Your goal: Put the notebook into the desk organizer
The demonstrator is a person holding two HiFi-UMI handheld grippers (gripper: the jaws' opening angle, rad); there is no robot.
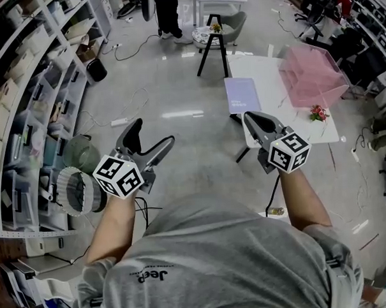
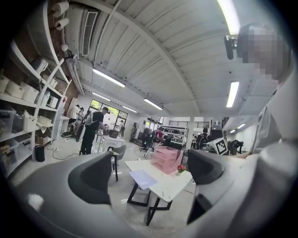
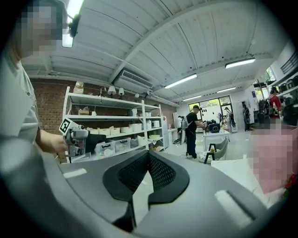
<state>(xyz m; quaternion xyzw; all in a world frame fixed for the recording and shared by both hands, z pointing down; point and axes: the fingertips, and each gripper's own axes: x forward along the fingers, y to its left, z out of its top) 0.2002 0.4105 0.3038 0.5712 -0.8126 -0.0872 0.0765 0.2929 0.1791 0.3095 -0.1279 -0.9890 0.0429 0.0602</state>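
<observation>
left gripper (image 1: pixel 154 133): jaws spread wide, nothing between them | right gripper (image 1: pixel 247 118): jaws pressed together, empty | notebook (image 1: pixel 241 95): flat on white table (image 1: pixel 262 67), near pink desk organizer (image 1: pixel 312 75), not touching it

Translucent plastic organizer (image 1: pixel 311 75); glossy, smooth floor (image 1: pixel 180 141).

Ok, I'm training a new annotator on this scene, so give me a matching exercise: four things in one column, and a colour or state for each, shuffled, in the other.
Things:
1. notebook
2. desk organizer
3. left gripper
4. right gripper

Colour or state:
a. shut, holding nothing
b. pink
c. open wide
d. pale purple

Pairs: 1-d, 2-b, 3-c, 4-a.
</observation>
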